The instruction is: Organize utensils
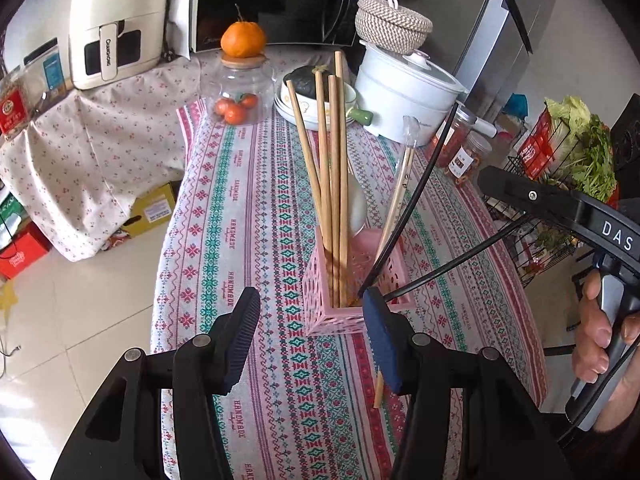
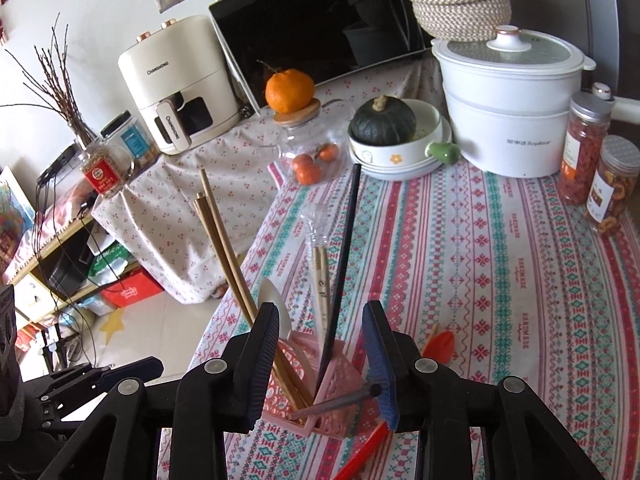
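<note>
Both my jaws stood apart, clamping nothing. Pink utensil holder (image 1: 340,292) sat on bench cloth (image 1: 256,216) printed "HANDMADE". Air fryer (image 2: 176,84) read "CHANGHONG"; right gripper (image 2: 320,364) frame "DAS".

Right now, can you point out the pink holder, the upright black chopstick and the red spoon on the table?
pink holder (image 1: 320,312), left wrist view, on its front lattice wall.
black chopstick (image 2: 346,248), right wrist view, on the middle of its shaft.
red spoon (image 2: 440,342), right wrist view, on its bowl.
</note>
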Demonstrator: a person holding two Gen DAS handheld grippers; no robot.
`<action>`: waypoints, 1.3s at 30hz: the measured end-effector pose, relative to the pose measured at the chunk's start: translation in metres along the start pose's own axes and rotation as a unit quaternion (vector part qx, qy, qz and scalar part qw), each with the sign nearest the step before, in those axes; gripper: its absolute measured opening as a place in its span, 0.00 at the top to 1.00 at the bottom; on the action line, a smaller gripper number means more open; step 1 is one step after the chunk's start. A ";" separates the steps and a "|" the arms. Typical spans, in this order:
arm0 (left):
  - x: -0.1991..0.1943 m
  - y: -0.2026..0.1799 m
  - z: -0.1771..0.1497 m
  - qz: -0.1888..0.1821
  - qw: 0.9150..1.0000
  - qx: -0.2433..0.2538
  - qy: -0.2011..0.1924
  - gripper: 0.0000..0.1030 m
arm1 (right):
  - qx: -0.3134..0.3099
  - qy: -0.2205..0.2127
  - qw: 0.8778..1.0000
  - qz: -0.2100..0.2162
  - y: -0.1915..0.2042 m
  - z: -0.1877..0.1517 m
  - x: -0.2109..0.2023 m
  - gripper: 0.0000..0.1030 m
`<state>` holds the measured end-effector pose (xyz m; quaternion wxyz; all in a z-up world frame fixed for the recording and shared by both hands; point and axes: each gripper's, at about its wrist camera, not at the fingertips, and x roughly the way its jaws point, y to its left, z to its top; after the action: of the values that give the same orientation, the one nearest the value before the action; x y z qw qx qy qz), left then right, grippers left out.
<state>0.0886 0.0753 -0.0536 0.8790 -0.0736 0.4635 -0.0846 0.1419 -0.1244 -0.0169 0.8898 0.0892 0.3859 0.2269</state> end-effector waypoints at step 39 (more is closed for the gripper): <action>0.091 -0.003 0.012 -0.005 0.999 -0.039 0.031 0.89 | 0.067 -0.001 0.995 0.074 -0.033 0.006 -0.003 0.83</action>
<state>0.1490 0.0538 -0.1191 0.8600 -0.1073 0.4934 -0.0733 0.1557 -0.1552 -0.0217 0.8630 0.1775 0.3913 0.2658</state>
